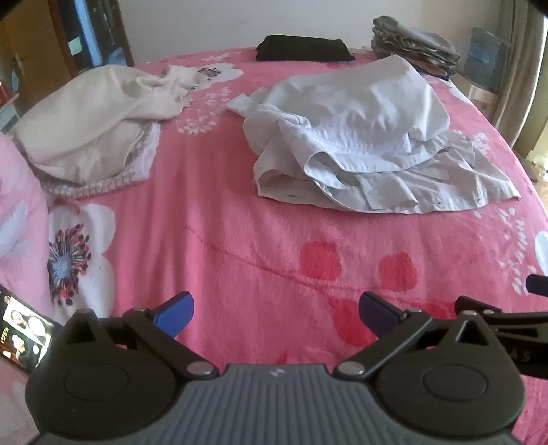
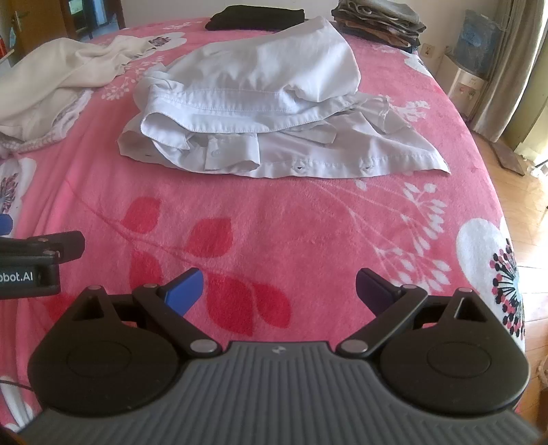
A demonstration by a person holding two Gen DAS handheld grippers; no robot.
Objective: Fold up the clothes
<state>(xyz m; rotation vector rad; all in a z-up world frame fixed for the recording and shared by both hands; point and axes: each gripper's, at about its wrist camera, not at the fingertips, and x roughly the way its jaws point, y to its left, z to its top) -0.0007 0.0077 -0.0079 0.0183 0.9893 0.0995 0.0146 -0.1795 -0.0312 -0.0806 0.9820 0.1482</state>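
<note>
A crumpled pale blue-white button shirt [image 1: 359,137] [image 2: 260,113] lies heaped in the middle of the pink flowered bed. A cream garment with a knitted hem [image 1: 92,126] [image 2: 44,85] lies bunched to its left. My left gripper [image 1: 275,316] hovers open over bare blanket, well short of the shirt, with nothing between its blue fingertips. My right gripper [image 2: 279,289] is also open and empty, above the red leaf print in front of the shirt's buttoned hem. Each gripper's side shows at the edge of the other's view.
A folded black garment [image 1: 303,48] [image 2: 255,15] and a stack of folded grey-brown clothes [image 1: 414,42] [image 2: 376,18] sit at the bed's far edge. A phone [image 1: 22,337] lies at the near left. The bed's right edge [image 2: 493,191] drops to a wooden floor.
</note>
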